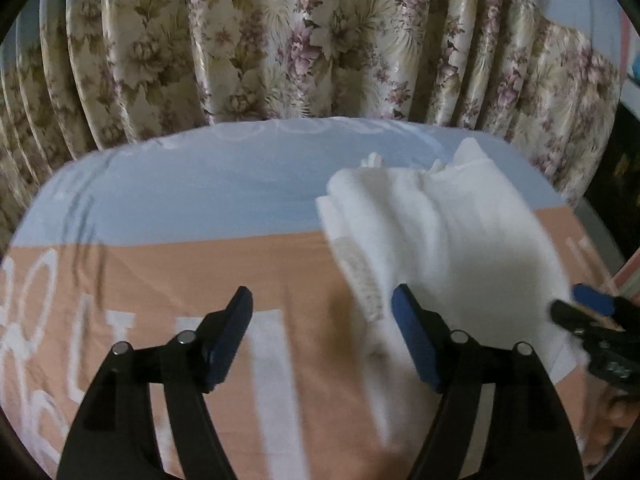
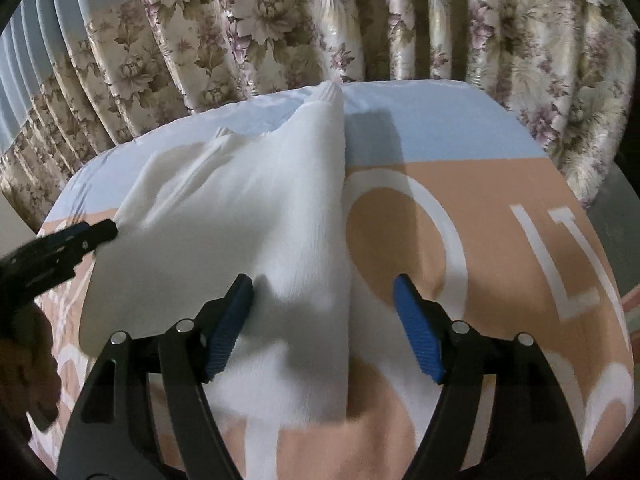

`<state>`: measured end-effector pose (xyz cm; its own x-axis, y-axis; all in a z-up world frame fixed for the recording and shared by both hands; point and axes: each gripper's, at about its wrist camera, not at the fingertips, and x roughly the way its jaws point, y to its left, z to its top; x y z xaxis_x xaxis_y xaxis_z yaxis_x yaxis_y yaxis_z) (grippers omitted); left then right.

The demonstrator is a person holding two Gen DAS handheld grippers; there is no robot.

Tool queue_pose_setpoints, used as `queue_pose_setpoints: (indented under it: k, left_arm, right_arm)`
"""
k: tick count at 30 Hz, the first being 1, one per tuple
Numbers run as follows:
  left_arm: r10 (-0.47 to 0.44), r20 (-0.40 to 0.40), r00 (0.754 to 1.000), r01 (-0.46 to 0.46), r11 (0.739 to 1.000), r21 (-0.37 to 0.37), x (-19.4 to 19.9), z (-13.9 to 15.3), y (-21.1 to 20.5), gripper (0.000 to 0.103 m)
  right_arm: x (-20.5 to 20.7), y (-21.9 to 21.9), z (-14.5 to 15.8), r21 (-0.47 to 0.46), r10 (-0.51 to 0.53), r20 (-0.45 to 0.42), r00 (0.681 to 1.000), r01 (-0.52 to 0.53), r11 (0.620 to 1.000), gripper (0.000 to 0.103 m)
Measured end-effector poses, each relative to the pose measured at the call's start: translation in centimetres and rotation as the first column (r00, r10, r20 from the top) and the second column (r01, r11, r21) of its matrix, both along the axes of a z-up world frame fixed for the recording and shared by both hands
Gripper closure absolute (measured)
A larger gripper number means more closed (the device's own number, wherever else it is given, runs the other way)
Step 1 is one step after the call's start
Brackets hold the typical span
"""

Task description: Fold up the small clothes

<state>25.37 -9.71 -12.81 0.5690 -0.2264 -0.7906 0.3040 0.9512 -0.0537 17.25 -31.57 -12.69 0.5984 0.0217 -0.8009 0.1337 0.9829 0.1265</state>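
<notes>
A white knit garment [image 1: 440, 224] lies partly folded on the bed, its ribbed cuff at the near left edge. In the right wrist view the garment [image 2: 248, 216] runs from the near edge up to a ribbed end at the far side. My left gripper [image 1: 322, 336] is open, with the garment's left edge beside its right finger. My right gripper [image 2: 322, 328] is open, its jaws either side of the garment's right fold. The right gripper also shows in the left wrist view [image 1: 588, 308] on the cloth's right side. The left gripper shows in the right wrist view [image 2: 68, 240] at the cloth's left corner.
The bed cover [image 1: 192, 256] is peach and light blue with large white letters. A flowered curtain [image 1: 304, 40] hangs close behind the bed's far edge. The bed's right edge [image 2: 600, 216] drops to a dark floor.
</notes>
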Motion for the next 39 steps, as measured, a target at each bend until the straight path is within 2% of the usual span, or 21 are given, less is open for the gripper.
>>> queue_pose_setpoints:
  k: [4, 8, 10, 15, 19, 20, 23, 25, 29, 34, 39]
  left_arm:
    - [0.029, -0.028, 0.999, -0.028, 0.999, 0.018, -1.0, -0.8, 3.7, 0.03]
    - [0.032, 0.038, 0.999, -0.034, 0.997, 0.062, -5.4, 0.6, 8.7, 0.03]
    - [0.061, 0.066, 0.996, -0.066, 0.995, 0.076, -8.9, 1.8, 11.9, 0.03]
    - [0.166, 0.084, 0.982, -0.171, 0.984, 0.054, -16.1, 3.8, 17.6, 0.026]
    - [0.243, 0.031, 0.969, -0.245, 0.968, 0.049, -19.6, 4.8, 20.3, 0.025]
    - [0.264, 0.038, 0.964, -0.265, 0.964, 0.03, -20.6, 5.4, 20.9, 0.025]
    - [0.266, 0.085, 0.96, -0.27, 0.962, 0.038, -22.7, 6.9, 21.6, 0.025]
    - [0.268, 0.136, 0.954, -0.276, 0.96, 0.042, -23.6, 8.2, 21.8, 0.019]
    - [0.279, 0.226, 0.933, -0.287, 0.958, 0.006, -24.3, 10.3, 21.6, 0.017]
    - [0.27, 0.228, 0.935, -0.274, 0.962, -0.017, -23.8, 10.8, 21.2, 0.017]
    - [0.271, 0.256, 0.928, -0.278, 0.96, -0.006, -23.9, 11.3, 21.2, 0.017]
  right_arm:
    - [-3.2, 2.1, -0.2, 0.027, 0.029, -0.025, 0.999, -0.028, 0.999, 0.029]
    - [-7.5, 5.2, 1.0, -0.019, 0.088, -0.002, 0.996, -0.088, 0.996, 0.028]
    - [-9.9, 6.9, 2.2, -0.059, 0.101, 0.028, 0.994, -0.1, 0.993, 0.013]
    - [-14.4, 10.7, 3.9, -0.103, 0.069, 0.075, 0.995, -0.061, 0.993, 0.007]
    - [-16.9, 14.0, 4.9, -0.15, 0.088, 0.105, 0.991, -0.071, 0.986, 0.003]
    - [-17.1, 14.7, 5.2, -0.161, 0.097, 0.106, 0.99, -0.08, 0.984, 0.003]
    - [-18.1, 16.3, 7.0, -0.177, 0.106, 0.134, 0.985, -0.081, 0.981, 0.003]
    - [-18.5, 17.0, 8.5, -0.186, 0.091, 0.167, 0.982, -0.059, 0.981, 0.003]
    - [-18.8, 17.8, 10.5, -0.191, 0.091, 0.223, 0.971, -0.048, 0.98, 0.003]
    - [-19.1, 18.3, 10.9, -0.206, 0.094, 0.24, 0.966, -0.044, 0.978, 0.003]
    - [-19.5, 18.1, 11.1, -0.21, 0.091, 0.249, 0.964, -0.038, 0.977, 0.003]
